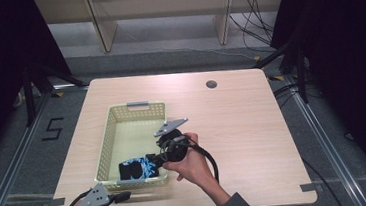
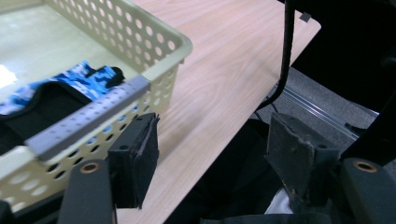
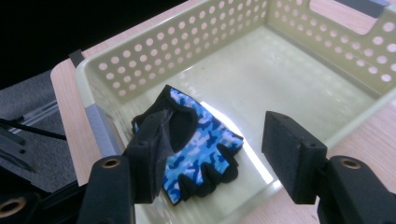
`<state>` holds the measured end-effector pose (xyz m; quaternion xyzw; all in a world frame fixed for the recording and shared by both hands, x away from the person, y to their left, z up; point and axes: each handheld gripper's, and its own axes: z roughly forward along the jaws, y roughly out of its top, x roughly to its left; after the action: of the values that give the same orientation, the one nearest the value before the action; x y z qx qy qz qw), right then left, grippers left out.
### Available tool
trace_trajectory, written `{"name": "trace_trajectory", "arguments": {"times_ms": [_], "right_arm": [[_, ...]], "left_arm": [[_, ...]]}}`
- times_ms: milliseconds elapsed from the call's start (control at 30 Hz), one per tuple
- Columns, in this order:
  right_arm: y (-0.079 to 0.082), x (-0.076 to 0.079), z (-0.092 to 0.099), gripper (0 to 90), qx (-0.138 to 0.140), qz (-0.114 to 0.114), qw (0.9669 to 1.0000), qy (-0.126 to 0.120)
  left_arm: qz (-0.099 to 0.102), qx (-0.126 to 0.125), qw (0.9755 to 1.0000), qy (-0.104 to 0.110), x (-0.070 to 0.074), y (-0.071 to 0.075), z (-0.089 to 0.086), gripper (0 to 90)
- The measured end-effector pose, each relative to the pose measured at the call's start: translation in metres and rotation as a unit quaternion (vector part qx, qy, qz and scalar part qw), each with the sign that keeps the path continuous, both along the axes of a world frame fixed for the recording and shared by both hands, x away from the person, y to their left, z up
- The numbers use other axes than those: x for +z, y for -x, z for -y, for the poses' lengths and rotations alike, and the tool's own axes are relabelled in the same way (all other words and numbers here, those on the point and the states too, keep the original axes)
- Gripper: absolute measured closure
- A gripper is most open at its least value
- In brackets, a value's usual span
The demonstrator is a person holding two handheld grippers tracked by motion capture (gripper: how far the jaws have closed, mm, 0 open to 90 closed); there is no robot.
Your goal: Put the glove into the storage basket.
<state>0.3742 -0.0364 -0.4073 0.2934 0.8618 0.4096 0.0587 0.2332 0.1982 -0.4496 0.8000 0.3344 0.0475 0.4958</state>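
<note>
A blue camouflage fingerless glove (image 1: 137, 168) (image 3: 196, 140) (image 2: 70, 81) with black trim lies flat in the near end of a pale yellow perforated basket (image 1: 105, 140) (image 3: 299, 70) (image 2: 163, 51). My right gripper (image 1: 152, 161) (image 3: 215, 149) hangs just above the basket's near right corner, open, its jaws either side of the glove without touching it. My left gripper (image 1: 121, 197) (image 2: 210, 158) is open and empty at the table's near edge, just outside the basket's near wall.
The basket has grey handles (image 1: 137, 105) (image 2: 88, 116) at both ends. The wooden table (image 1: 238, 128) has a round cable hole (image 1: 211, 84) at the back right. A black cable (image 2: 282, 56) hangs past the table edge.
</note>
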Motion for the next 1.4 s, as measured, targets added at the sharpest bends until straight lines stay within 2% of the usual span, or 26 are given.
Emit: {"name": "trace_trajectory", "arguments": {"times_ms": [33,100,200,233,300,333,367,433,467,533,600,633,667,700,733,767,800,900,967,1067,1167,1267,1300,1333,1367,1400], "right_arm": [[0.000,-0.001,0.009,42.2,0.006,-0.005,0.9999,-0.014],[0.001,-0.001,0.013,42.0,0.002,-0.009,0.9998,-0.019],[0.004,-0.004,0.026,41.2,-0.012,-0.018,0.9994,-0.028],[0.005,-0.005,0.035,40.5,-0.014,-0.010,0.9994,-0.031],[0.009,-0.006,0.043,39.9,-0.019,-0.012,0.9989,-0.040],[0.009,-0.006,0.043,39.9,-0.019,-0.012,0.9989,-0.040],[0.010,-0.006,0.046,39.7,-0.017,-0.013,0.9985,-0.051],[0.013,-0.006,0.054,39.2,-0.023,-0.006,0.9984,-0.051],[0.015,-0.006,0.057,39.0,-0.023,-0.011,0.9981,-0.056],[0.017,-0.008,0.063,38.5,-0.015,-0.002,0.9980,-0.062],[0.026,-0.008,0.071,37.9,-0.034,-0.009,0.9969,-0.071],[0.026,-0.008,0.071,37.9,-0.034,-0.009,0.9969,-0.071],[0.025,-0.010,0.074,37.9,-0.028,0.000,0.9966,-0.078],[0.027,-0.010,0.077,37.9,-0.031,-0.005,0.9962,-0.081],[0.027,-0.011,0.080,37.7,-0.035,-0.002,0.9962,-0.080],[0.027,-0.011,0.081,37.6,-0.030,-0.005,0.9963,-0.080],[0.028,-0.010,0.086,37.0,-0.038,-0.001,0.9960,-0.080],[0.029,-0.011,0.089,35.4,-0.037,-0.005,0.9956,-0.086],[0.029,-0.013,0.093,33.6,-0.033,0.005,0.9956,-0.087],[0.033,-0.013,0.095,33.1,-0.045,-0.007,0.9949,-0.090],[0.035,-0.015,0.101,33.0,-0.042,0.004,0.9953,-0.088],[0.038,-0.017,0.106,32.5,-0.045,0.000,0.9945,-0.094],[0.039,-0.017,0.107,32.4,-0.047,-0.006,0.9941,-0.098],[0.040,-0.017,0.110,32.2,-0.048,-0.001,0.9945,-0.093],[0.041,-0.018,0.111,32.1,-0.050,-0.005,0.9940,-0.097],[0.041,-0.019,0.113,31.8,-0.048,0.002,0.9941,-0.097]], "left_arm": [[0.005,-0.004,1.0000,-0.001,-0.003,-0.001,0.000,32.5],[0.004,-0.002,1.0000,0.007,-0.008,-0.002,0.003,32.4],[-0.004,0.002,1.0000,0.004,-0.014,-0.003,0.006,31.2],[-0.006,0.000,1.0000,-0.002,-0.015,-0.003,0.006,30.5],[-0.010,0.001,0.9999,-0.004,-0.017,-0.002,0.008,29.8],[0.003,0.004,1.0000,-0.003,-0.020,-0.003,0.010,29.8],[0.001,0.000,1.0000,-0.009,-0.020,-0.003,0.010,29.4],[0.003,0.003,0.9999,-0.011,-0.022,-0.003,0.011,28.2],[0.004,0.006,0.9999,-0.010,-0.024,-0.004,0.011,26.9],[0.001,0.012,0.9999,-0.010,-0.025,-0.004,0.012,25.6],[-0.001,0.021,0.9996,-0.019,-0.026,-0.005,0.010,23.8],[0.001,0.022,0.9997,-0.009,-0.027,-0.006,0.010,23.8],[-0.002,0.023,0.9997,-0.009,-0.027,-0.006,0.009,22.6],[-0.013,0.023,0.9997,0.001,-0.027,-0.006,0.009,21.1],[-0.012,0.019,0.9997,0.004,-0.028,-0.006,0.009,19.2],[-0.002,0.015,0.9999,0.001,-0.027,-0.006,0.008,18.1],[-0.001,0.012,0.9999,0.002,-0.027,-0.006,0.009,15.8],[0.009,0.010,0.9999,0.002,-0.029,-0.005,0.009,15.7],[0.014,0.000,0.9999,-0.010,-0.030,-0.006,0.008,15.6],[0.009,0.006,0.9999,0.001,-0.031,-0.004,0.009,15.6],[0.012,0.005,0.9999,-0.004,-0.032,-0.003,0.008,15.6],[0.013,0.008,0.9999,-0.001,-0.032,-0.004,0.008,15.6],[0.003,0.013,0.9999,0.003,-0.033,-0.004,0.008,15.6],[0.013,0.009,0.9999,-0.004,-0.032,-0.005,0.007,15.6],[0.013,0.012,0.9998,-0.001,-0.033,-0.005,0.007,15.6],[0.013,0.012,0.9998,-0.003,-0.033,-0.005,0.007,15.6]]}}
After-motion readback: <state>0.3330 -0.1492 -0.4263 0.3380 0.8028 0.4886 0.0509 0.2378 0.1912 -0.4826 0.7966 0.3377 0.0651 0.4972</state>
